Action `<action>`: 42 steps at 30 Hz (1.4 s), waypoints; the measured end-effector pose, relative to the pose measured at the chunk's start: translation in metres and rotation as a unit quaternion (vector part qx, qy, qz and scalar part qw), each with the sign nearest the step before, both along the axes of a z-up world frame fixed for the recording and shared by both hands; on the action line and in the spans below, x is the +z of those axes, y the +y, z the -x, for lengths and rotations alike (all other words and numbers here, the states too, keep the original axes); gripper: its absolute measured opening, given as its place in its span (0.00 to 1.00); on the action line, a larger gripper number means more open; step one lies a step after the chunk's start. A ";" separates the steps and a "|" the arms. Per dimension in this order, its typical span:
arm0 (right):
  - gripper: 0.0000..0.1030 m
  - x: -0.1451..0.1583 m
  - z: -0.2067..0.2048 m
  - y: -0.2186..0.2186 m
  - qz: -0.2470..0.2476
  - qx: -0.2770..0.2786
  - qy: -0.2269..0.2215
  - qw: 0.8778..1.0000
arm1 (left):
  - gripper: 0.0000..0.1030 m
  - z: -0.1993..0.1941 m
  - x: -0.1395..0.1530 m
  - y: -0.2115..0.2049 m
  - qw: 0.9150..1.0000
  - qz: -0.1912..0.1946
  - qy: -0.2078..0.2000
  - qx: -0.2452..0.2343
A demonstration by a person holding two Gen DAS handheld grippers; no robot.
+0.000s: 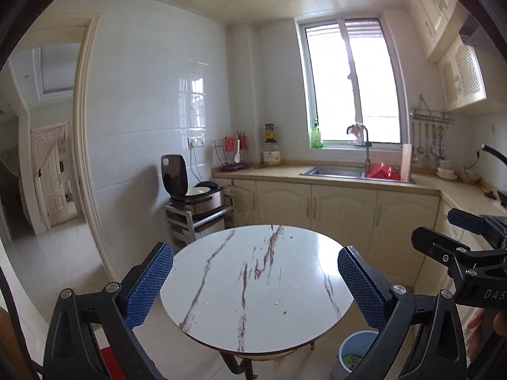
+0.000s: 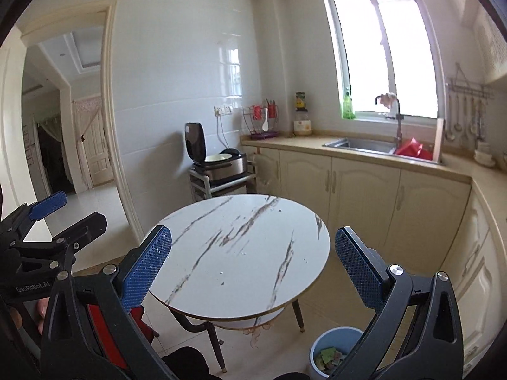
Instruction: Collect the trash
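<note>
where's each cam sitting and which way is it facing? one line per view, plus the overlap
Left wrist: on the left hand-held gripper, open and empty, facing slightly down over the round table toward the sink; right hand-held gripper and fingers at right edge.
Right wrist: on the right hand-held gripper, open and empty, same heading; left hand-held gripper at left edge.
Shared: table, sink, window, blue bin holding scraps.

2 wrist views, above, sharing round table [image 1: 253, 285]
</note>
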State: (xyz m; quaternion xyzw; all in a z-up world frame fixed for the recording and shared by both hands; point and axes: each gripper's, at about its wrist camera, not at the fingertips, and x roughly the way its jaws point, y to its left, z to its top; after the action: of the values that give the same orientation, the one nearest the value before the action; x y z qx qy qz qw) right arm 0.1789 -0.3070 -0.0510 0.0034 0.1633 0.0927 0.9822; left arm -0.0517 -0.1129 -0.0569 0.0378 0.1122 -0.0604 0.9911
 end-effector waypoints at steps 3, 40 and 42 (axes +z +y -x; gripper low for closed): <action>1.00 0.012 0.020 0.016 0.015 -0.002 -0.030 0.999 | 0.99 0.044 -0.002 -0.004 1.000 -0.006 -0.027 0.016; 1.00 0.028 0.082 0.032 0.031 -0.012 -0.113 0.993 | 0.99 0.116 -0.038 -0.011 0.996 0.019 -0.084 0.037; 1.00 0.028 0.083 0.031 0.030 -0.012 -0.113 0.993 | 0.99 0.114 -0.038 -0.010 0.996 0.018 -0.083 0.036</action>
State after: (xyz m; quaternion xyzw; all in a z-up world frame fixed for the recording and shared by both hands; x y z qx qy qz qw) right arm 0.0963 -0.2756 -0.0231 -0.0343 0.0538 0.0760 0.9951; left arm -0.1655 -0.1224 -0.0949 0.0207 0.0293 -0.0232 0.9991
